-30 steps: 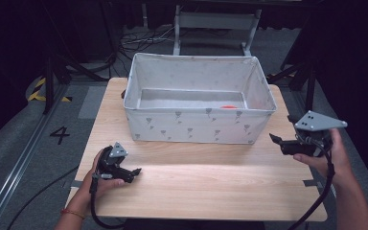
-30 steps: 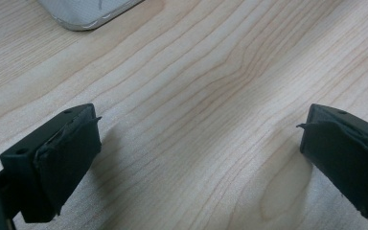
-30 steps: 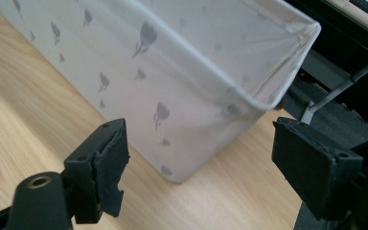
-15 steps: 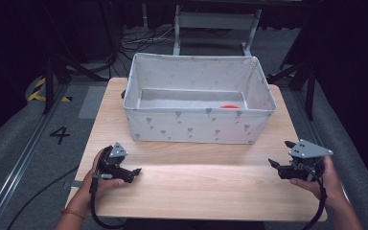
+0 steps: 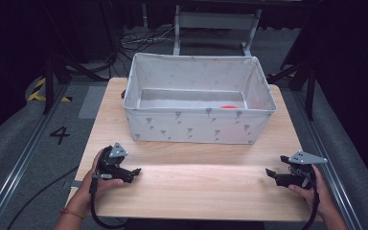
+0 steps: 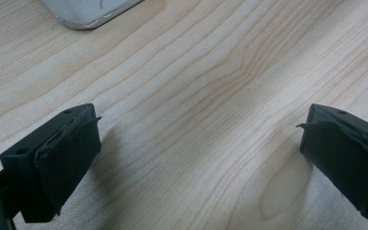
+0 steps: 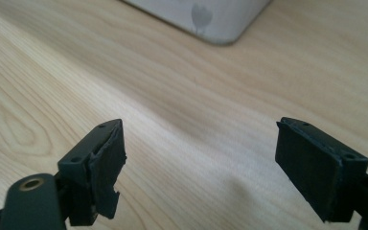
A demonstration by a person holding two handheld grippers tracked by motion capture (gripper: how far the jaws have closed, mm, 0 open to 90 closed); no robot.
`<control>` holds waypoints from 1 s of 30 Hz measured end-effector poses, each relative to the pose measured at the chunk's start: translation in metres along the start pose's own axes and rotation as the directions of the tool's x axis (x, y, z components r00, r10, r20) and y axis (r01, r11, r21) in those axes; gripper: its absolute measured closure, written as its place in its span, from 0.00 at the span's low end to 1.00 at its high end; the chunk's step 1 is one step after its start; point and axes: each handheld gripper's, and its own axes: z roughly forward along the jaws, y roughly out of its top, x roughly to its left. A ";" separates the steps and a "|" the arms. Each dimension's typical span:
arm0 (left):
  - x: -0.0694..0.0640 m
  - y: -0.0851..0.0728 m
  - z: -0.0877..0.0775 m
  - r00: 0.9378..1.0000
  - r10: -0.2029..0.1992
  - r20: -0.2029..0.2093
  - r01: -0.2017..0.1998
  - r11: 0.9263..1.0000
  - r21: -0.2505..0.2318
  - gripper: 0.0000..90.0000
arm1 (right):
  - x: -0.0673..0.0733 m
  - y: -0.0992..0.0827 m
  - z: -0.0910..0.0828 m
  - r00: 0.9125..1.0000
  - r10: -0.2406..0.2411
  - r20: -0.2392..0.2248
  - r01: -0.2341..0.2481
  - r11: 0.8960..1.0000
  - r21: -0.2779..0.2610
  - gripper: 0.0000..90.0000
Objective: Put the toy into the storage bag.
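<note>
Left gripper [image 5: 135, 171]: low over the wooden table [image 5: 196, 191], held in the person's left hand [image 5: 92, 178], jaws spread wide with nothing between them; bare wood shows between the pads in the left gripper view.

Ahead of both grippers, across an open strip of tabletop, stands the grey fabric storage bin [image 5: 199, 127] with a small leaf print. An orange-red object [image 5: 228, 107] lies on its floor toward the right end, well apart from either tool; its kind cannot be told.

Right gripper [image 5: 270, 173]: near the table's right edge, jaws likewise apart and empty. The bin's rounded corner [image 7: 220, 28] lies just ahead of it.

Assessment: with one item in the bin and nothing in hand or on the tabletop, the loading appears finished, both tools being parked.
</note>
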 end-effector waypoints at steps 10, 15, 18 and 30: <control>-0.001 -0.001 -0.001 1.000 -0.013 -0.009 0.013 1.000 0.001 0.00 | -0.007 -0.014 0.015 0.997 0.079 0.016 -0.079 0.996 0.029 0.16; -0.001 0.000 0.000 1.000 -0.023 -0.012 0.023 1.000 -0.001 0.00 | -0.007 -0.014 0.015 0.997 0.081 0.018 -0.082 0.996 0.029 0.16; -0.001 0.000 0.001 1.000 -0.023 -0.016 0.023 1.000 0.000 0.00 | -0.007 -0.014 0.015 0.997 0.081 0.018 -0.081 0.996 0.029 0.16; -0.001 0.001 0.001 1.000 -0.025 -0.019 0.025 1.000 -0.002 0.00 | -0.007 -0.014 0.015 0.996 0.083 0.021 -0.083 0.996 0.029 0.16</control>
